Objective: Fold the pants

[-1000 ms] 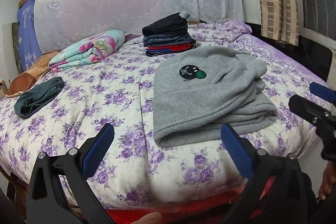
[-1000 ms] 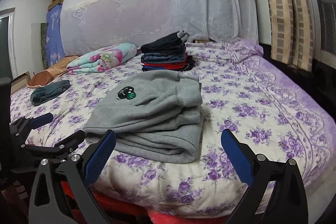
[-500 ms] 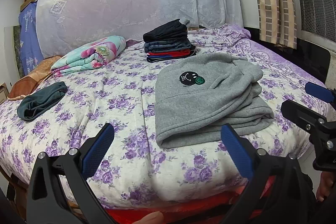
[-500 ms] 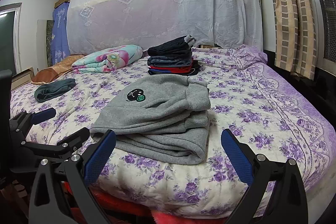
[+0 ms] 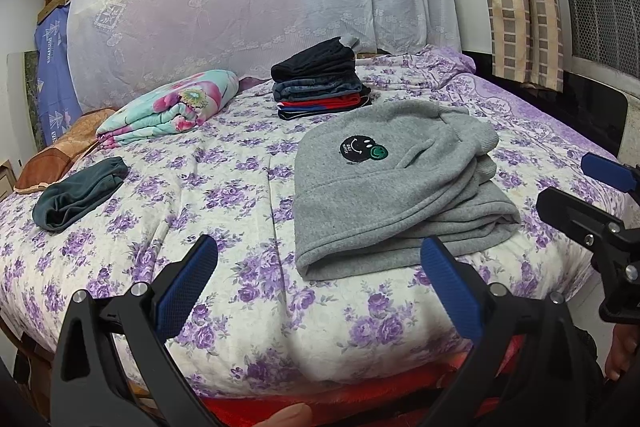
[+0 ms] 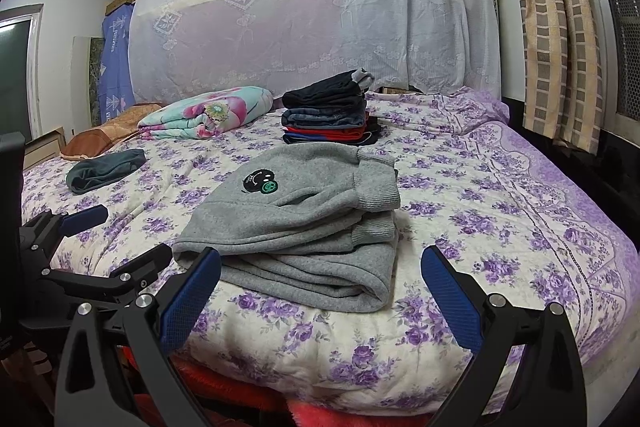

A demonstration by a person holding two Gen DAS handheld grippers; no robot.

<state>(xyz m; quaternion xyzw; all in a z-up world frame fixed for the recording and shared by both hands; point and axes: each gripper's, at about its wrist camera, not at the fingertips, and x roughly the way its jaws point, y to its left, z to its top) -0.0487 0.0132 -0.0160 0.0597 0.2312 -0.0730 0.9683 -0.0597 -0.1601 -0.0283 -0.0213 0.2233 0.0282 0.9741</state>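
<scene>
Here my left gripper [image 5: 318,277] and right gripper [image 6: 320,279] both hover at the bed's near edge, fingers spread wide, gripping nothing. The grey pants [image 5: 394,187], folded into a thick bundle with a smiley patch [image 6: 259,181] on top, lie on the floral bedspread [image 5: 224,183]. Behind them sits a stack of folded clothes [image 6: 326,115]; a dark green garment [image 5: 78,193] lies well apart.

I see grey pants [image 5: 384,183] of matt, fuzzy fleece; a quilted floral cotton bedspread [image 5: 224,195]; gripper pads [image 6: 190,301] of textured blue rubber.
</scene>
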